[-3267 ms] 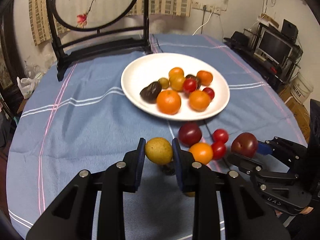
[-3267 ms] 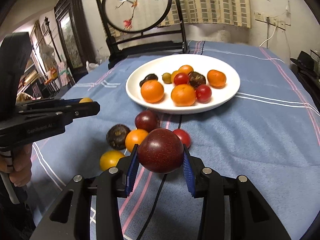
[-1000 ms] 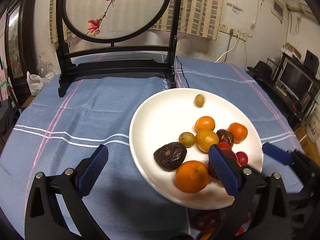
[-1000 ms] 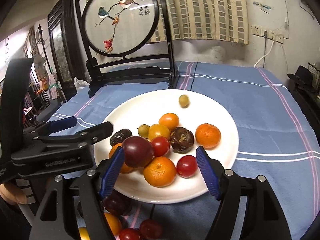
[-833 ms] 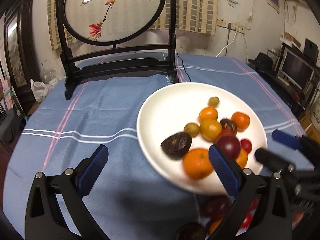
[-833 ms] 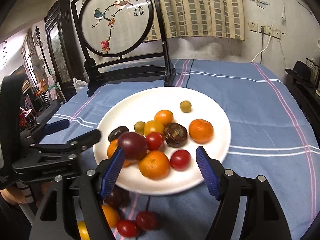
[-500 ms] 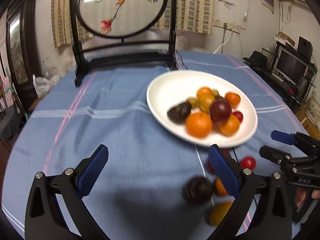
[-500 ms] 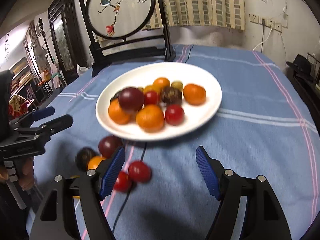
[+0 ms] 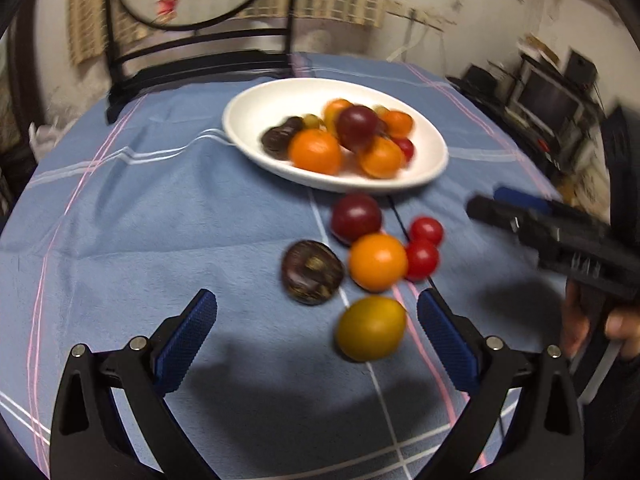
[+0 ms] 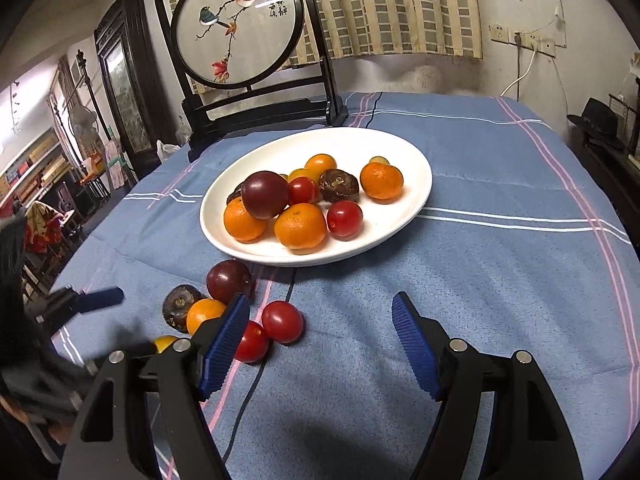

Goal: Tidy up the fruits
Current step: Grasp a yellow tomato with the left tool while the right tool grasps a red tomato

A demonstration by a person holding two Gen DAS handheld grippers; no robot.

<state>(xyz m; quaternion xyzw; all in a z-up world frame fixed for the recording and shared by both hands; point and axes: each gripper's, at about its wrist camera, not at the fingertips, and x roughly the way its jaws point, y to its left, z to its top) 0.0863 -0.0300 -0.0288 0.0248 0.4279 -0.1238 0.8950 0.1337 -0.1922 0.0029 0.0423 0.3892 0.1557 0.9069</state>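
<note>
Left wrist view first: the left gripper (image 9: 316, 332) hangs over the blue striped tablecloth (image 9: 160, 232) with its jaws wide apart and nothing between the blue pads, a yellow fruit (image 9: 370, 328) lying on the cloth just ahead, close to the right-hand finger. Right wrist view: the right gripper (image 10: 320, 340) is spread open too, empty, bare cloth in its gap, two cherry tomatoes (image 10: 282, 321) just beside its left pad. Beyond those, loose on the cloth, sit an orange (image 10: 205, 314), a dark wrinkled fruit (image 10: 179, 305) and a dark red plum (image 10: 228, 279), all bunched together near the white plate (image 10: 416, 184). On the plate, another plum (image 10: 265, 194) rides atop the oranges, with tomatoes and more dark fruit around it. Behind stands a round bird-and-branch screen (image 10: 236, 24); its small column of characters is too tiny to read.
</note>
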